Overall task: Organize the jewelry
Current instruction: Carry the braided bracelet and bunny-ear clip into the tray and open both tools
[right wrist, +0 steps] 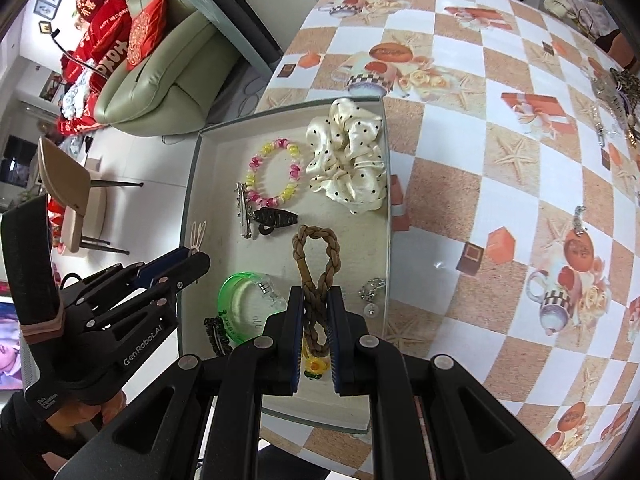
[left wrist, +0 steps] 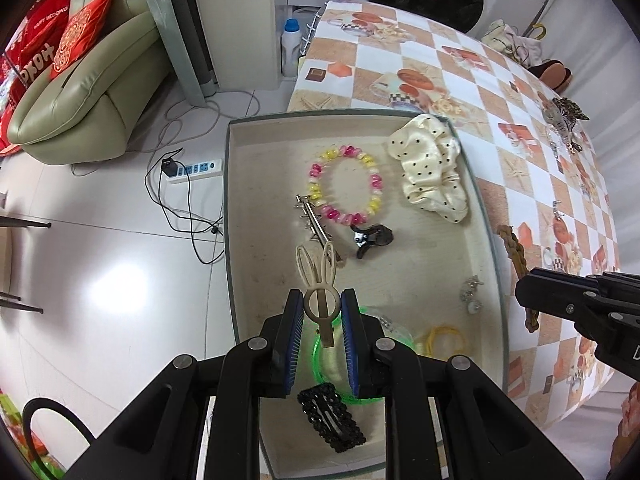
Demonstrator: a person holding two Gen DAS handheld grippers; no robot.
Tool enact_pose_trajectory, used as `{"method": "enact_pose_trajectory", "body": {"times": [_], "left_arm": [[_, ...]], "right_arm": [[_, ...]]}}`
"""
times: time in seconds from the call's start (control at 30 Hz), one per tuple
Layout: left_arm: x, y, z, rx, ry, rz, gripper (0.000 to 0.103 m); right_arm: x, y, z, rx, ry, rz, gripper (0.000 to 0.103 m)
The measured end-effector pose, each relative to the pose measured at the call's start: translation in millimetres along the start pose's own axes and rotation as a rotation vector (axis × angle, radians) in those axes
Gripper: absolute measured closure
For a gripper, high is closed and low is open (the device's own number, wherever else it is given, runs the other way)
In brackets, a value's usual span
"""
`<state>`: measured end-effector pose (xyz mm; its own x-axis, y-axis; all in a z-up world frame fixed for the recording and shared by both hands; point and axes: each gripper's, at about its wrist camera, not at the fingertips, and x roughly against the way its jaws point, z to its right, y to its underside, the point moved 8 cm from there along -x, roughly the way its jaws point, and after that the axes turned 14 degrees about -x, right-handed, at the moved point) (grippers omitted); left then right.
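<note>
A shallow beige tray sits at the table's left end. My left gripper is shut on a beige rabbit-ear hair clip, held above the tray's near half. My right gripper is shut on a brown braided hair tie, hanging over the tray's right side. Inside the tray lie a pink-and-yellow bead bracelet, a cream dotted scrunchie, a silver clip, a small black claw clip, a green bangle and a black snap clip.
More jewelry lies loose on the checked tablecloth at the far right. A small pendant rests on the cloth. Left of the table are tiled floor, a power strip, a green sofa and a chair.
</note>
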<state>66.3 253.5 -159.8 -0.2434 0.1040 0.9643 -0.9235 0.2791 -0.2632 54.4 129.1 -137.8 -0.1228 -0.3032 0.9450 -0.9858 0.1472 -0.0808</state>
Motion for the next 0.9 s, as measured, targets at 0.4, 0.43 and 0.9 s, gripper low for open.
{"method": "enact_pose_trajectory", "body": {"times": [0.4,0.43,0.9], "left_arm": [[-26.4,-8.6,-8.4,-0.009,-0.015,-0.030,0.080],[-28.5,-8.4,-8.8,-0.009,-0.016,-0.034,0.080],[-48.9,-4.1,-8.0,-0.021,-0.023,-0.070,0.080]], "right_arm": [[-22.1,-10.1,0.5,-0.008,0.021,-0.032,0.091],[-24.9,-10.9,1.1,-0.010,0.023,-0.036,0.091],[-60.6,-19.6,7.2,-0.033,0.050,-0.080,0.091]]}}
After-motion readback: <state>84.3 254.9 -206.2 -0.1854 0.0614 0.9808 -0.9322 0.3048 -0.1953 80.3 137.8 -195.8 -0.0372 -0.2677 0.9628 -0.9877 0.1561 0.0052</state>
